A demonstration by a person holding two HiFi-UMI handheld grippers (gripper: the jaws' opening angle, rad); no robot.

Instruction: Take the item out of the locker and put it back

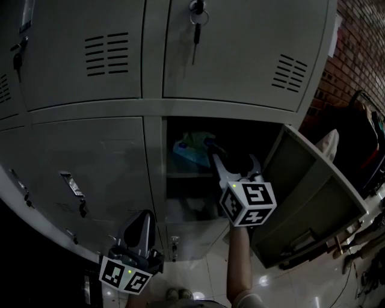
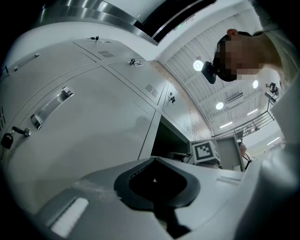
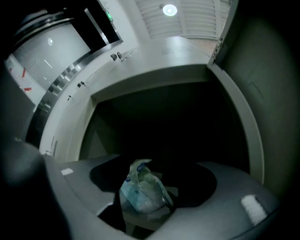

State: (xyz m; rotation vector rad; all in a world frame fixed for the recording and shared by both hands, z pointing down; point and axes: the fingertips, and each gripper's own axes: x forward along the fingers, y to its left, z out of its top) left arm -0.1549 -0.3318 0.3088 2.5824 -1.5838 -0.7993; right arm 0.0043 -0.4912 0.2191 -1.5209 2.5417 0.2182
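A crumpled blue-green bag (image 1: 191, 147) lies on the upper shelf inside the open locker (image 1: 180, 180). My right gripper (image 1: 233, 161) sits at the locker's mouth, open, its left finger close beside the bag. In the right gripper view the bag (image 3: 143, 187) shows just beyond the spread jaws of the right gripper (image 3: 154, 161), and neither pad presses on it. My left gripper (image 1: 143, 216) hangs low in front of the closed locker door to the left, jaws together and empty. The left gripper (image 2: 154, 160) points up along that door.
The locker's door (image 1: 313, 186) stands swung out to the right of my right arm. A key (image 1: 197, 18) hangs in the upper locker's lock. Tools and clutter (image 1: 355, 246) lie on the floor at right, beside a brick wall (image 1: 355, 42).
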